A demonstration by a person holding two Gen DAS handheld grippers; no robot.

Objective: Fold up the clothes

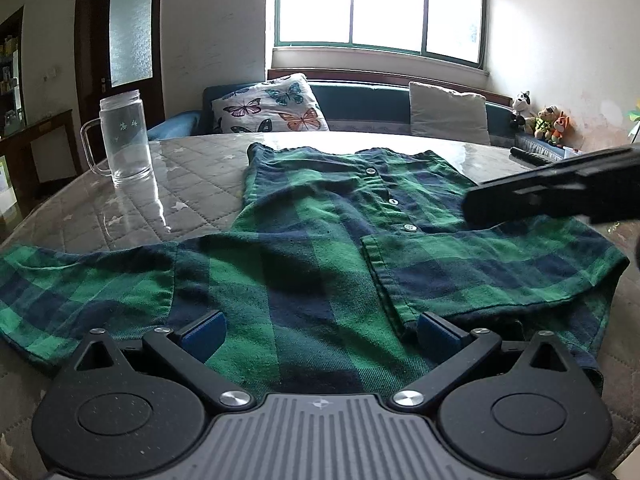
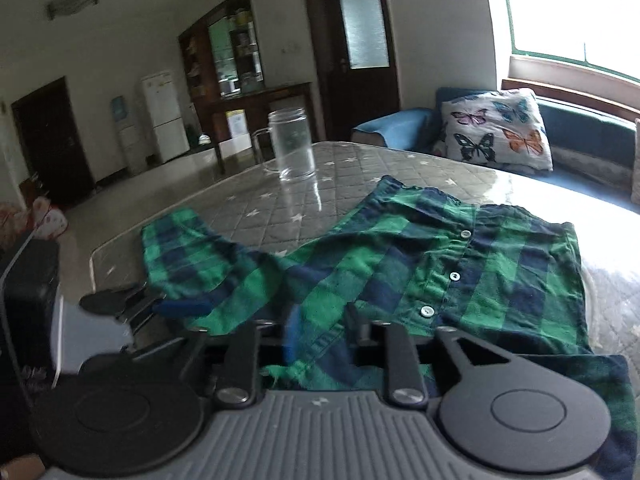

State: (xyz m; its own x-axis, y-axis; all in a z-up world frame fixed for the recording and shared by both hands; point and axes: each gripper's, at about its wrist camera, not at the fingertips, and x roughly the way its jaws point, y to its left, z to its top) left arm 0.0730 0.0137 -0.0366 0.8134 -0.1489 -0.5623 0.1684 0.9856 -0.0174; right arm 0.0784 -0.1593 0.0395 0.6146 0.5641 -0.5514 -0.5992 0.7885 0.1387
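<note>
A green and navy plaid shirt (image 1: 312, 248) lies buttons up on the quilted table (image 1: 192, 176). Its right sleeve is folded over the chest; its left sleeve (image 1: 80, 280) stretches out to the left. My left gripper (image 1: 320, 330) is open, its blue pads either side of the shirt's near edge. My right gripper (image 2: 320, 332) is nearly closed on a fold of the shirt (image 2: 400, 272) near the lowest button. The right gripper's body shows in the left wrist view (image 1: 560, 188) above the shirt's right side. The left gripper (image 2: 160, 304) shows at the sleeve in the right wrist view.
A clear glass mug (image 1: 124, 140) stands on the table beyond the left sleeve; it also shows in the right wrist view (image 2: 290, 148). A black remote (image 1: 528, 156) lies at the far right. A sofa with a butterfly cushion (image 1: 272, 106) stands behind the table.
</note>
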